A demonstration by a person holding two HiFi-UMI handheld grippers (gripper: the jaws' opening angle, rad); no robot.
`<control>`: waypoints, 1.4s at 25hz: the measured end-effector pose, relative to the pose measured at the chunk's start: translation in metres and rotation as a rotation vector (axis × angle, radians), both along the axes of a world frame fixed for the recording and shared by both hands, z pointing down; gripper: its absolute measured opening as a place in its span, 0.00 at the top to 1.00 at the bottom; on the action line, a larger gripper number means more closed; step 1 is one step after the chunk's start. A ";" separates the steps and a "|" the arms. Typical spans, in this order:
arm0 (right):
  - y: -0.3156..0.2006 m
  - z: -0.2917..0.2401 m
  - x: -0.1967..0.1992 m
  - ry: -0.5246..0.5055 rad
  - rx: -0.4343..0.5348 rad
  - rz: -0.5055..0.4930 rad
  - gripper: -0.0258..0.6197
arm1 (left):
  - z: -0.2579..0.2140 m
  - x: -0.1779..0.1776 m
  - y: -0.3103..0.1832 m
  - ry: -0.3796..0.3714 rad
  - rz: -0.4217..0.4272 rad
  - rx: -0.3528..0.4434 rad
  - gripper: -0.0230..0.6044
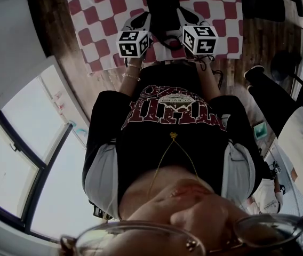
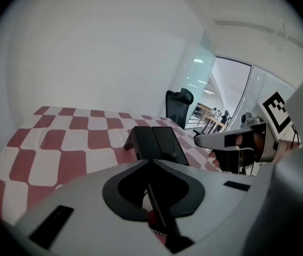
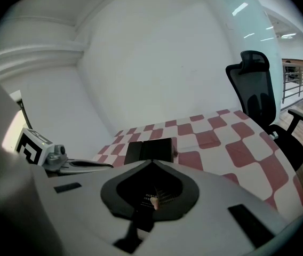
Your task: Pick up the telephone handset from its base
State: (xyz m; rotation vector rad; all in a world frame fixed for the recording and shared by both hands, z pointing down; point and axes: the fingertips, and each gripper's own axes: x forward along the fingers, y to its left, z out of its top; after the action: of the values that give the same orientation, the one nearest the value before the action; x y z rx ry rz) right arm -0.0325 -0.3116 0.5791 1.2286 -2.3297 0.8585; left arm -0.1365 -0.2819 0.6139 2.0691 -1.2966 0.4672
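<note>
Checkered tablecloth [image 1: 99,10] under black telephone [image 1: 162,8]

Three views, one shared telephone [image 1: 162,7]

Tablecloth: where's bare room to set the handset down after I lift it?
Free: checked tablecloth left of the telephone, and right of it toward the office chair. Crowded: the near side, where left gripper and right gripper flank it.

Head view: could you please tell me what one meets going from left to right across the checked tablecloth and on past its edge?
left gripper → telephone → right gripper → office chair
</note>
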 end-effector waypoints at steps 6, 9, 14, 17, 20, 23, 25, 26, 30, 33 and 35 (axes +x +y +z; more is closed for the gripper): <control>0.006 0.013 0.001 0.023 -0.029 -0.009 0.93 | 0.005 0.000 0.002 0.002 0.004 -0.017 0.95; 0.007 0.017 0.001 0.031 -0.038 -0.013 0.93 | 0.007 0.002 0.003 0.005 0.010 -0.018 0.95; 0.009 0.022 0.006 0.028 -0.055 -0.008 0.93 | 0.011 0.005 0.004 0.014 0.018 -0.034 0.93; 0.009 0.023 0.008 0.020 -0.063 -0.002 0.93 | 0.016 0.005 0.006 0.019 0.021 -0.054 0.88; 0.009 0.023 0.008 0.010 -0.066 0.000 0.93 | 0.020 0.005 0.007 0.020 0.021 -0.060 0.87; 0.009 0.023 0.009 -0.001 -0.071 0.004 0.93 | 0.023 0.005 0.007 0.021 0.022 -0.071 0.85; 0.009 0.022 0.008 -0.005 -0.072 0.003 0.93 | 0.024 0.006 0.006 0.023 0.021 -0.075 0.84; 0.009 0.022 0.008 -0.006 -0.072 0.001 0.93 | 0.024 0.006 0.005 0.023 0.022 -0.075 0.84; 0.009 0.023 0.007 -0.003 -0.074 -0.006 0.93 | 0.024 0.008 0.004 0.029 0.030 -0.084 0.82; 0.010 0.025 0.007 0.000 -0.077 -0.006 0.93 | 0.027 0.009 0.003 0.042 0.033 -0.091 0.81; 0.010 0.026 0.008 0.000 -0.080 -0.004 0.93 | 0.029 0.009 0.002 0.048 0.031 -0.095 0.80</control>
State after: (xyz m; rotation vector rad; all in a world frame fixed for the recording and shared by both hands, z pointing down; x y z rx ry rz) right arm -0.0244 -0.3021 0.6049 1.1904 -2.2743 0.9403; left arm -0.1273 -0.2802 0.6427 2.0120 -1.1927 0.4804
